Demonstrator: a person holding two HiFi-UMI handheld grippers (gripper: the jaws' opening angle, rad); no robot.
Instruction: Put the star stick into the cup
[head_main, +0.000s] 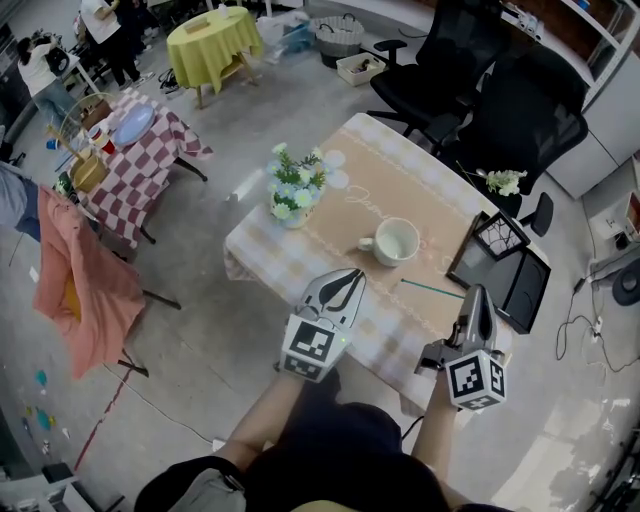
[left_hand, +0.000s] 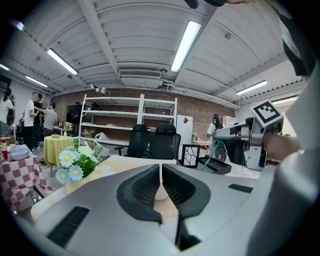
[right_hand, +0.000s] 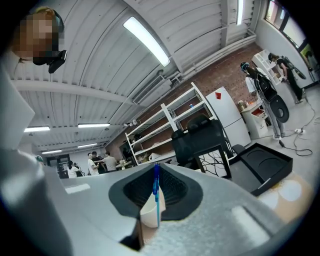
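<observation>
The white cup stands upright near the middle of the beige-clothed table. A thin blue-green star stick lies level just above the cloth, to the right of the cup and nearer me, pointing left. My right gripper is shut on its right end. In the right gripper view the stick runs straight out between the shut jaws, with the cup behind it. My left gripper is shut and holds nothing, hovering over the table's near edge just short of the cup. The star end cannot be made out.
A pot of blue and white flowers stands left of the cup. A black lantern frame and a black tray sit at the table's right edge. Black office chairs stand behind. A checked table is at far left.
</observation>
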